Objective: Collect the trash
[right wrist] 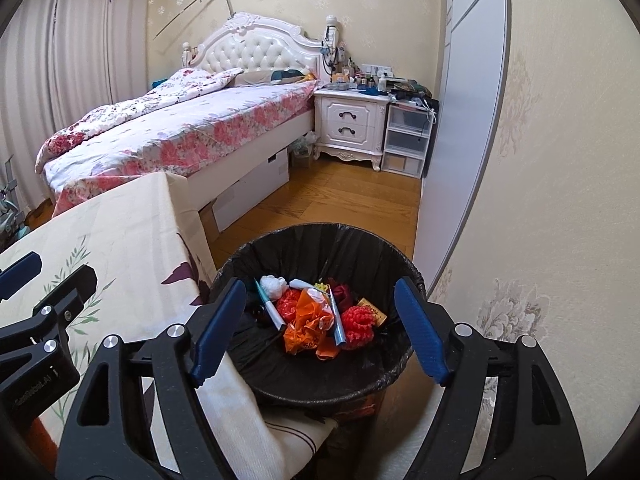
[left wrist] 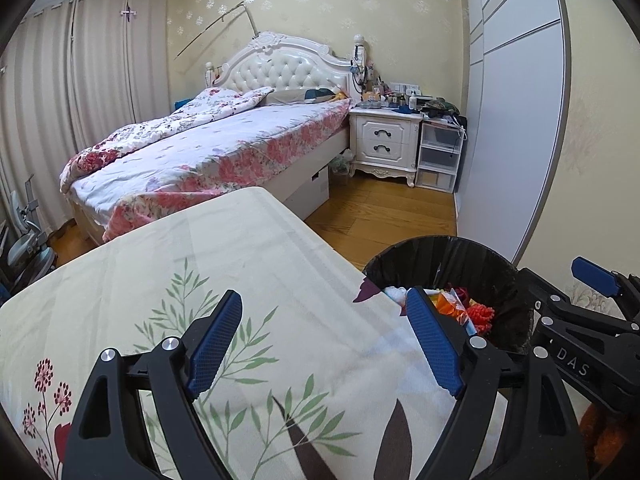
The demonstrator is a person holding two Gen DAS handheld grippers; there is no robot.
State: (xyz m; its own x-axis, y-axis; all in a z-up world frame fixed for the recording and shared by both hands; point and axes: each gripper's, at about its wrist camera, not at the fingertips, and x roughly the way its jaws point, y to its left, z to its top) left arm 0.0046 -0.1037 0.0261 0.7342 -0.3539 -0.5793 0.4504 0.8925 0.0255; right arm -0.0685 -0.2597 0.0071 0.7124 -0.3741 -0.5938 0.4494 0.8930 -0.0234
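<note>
Tablecloth [left wrist: 248, 264] edge hides part of the trash bin [left wrist: 496, 264].

Bin [right wrist: 320, 384] mouth open above; table [right wrist: 132, 216] flanks left, wall [right wrist: 560, 200] right.

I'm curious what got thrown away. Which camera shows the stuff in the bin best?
The right wrist view: it looks straight into the bin at the trash. In the left wrist view, the tablecloth and a finger hide much of it.

Trash [right wrist: 320, 320] lies in the bin [right wrist: 360, 376] (right of the table [right wrist: 120, 216]).
</note>
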